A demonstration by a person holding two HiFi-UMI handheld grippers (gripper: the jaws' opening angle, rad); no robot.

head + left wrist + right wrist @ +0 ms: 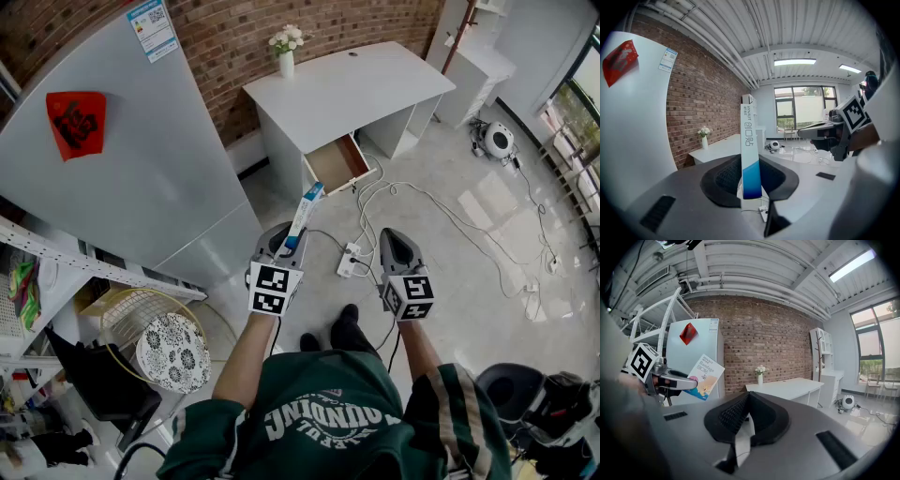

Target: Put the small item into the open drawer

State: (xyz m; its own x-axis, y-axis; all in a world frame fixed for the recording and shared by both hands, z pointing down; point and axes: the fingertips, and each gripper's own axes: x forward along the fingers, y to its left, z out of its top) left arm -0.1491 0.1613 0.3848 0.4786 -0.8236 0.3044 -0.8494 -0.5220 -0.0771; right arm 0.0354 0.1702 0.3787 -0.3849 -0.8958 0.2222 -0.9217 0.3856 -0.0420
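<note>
The left gripper (pixel 284 242) is clamped on the lower, blue end of a slim white-and-blue box (pixel 305 212) – the small item. In the left gripper view the box (pixel 749 150) is seen edge-on, standing upright between the black pads, which are pressed against its two faces, while its white upper end rises well above the left gripper (pixel 751 190). From the right gripper view the broad printed face of the box (pixel 706 376) is shown, tilted, with the left gripper (pixel 675 381) reaching in from the left edge.

The right gripper (pixel 393 236) is held beside the left one, apart from it. Its jaws are brought together at the tips and nothing is pinched between them, as is seen in the right gripper view (pixel 747 398).

The box is held in the air above the glossy floor (pixel 469 216), short of the open drawer (pixel 338 161). That drawer is pulled out from the left pedestal of a white desk (pixel 356 89) set against the brick wall (pixel 244 37). A white vase of flowers (pixel 286 52) stands on the desk's back corner. A white refrigerator (pixel 131 178) – marked with a red sticker (pixel 76 120) – is seen to the left, and a white power strip (pixel 349 261) with trailing cables lies on the floor between the grippers and the desk.
</note>
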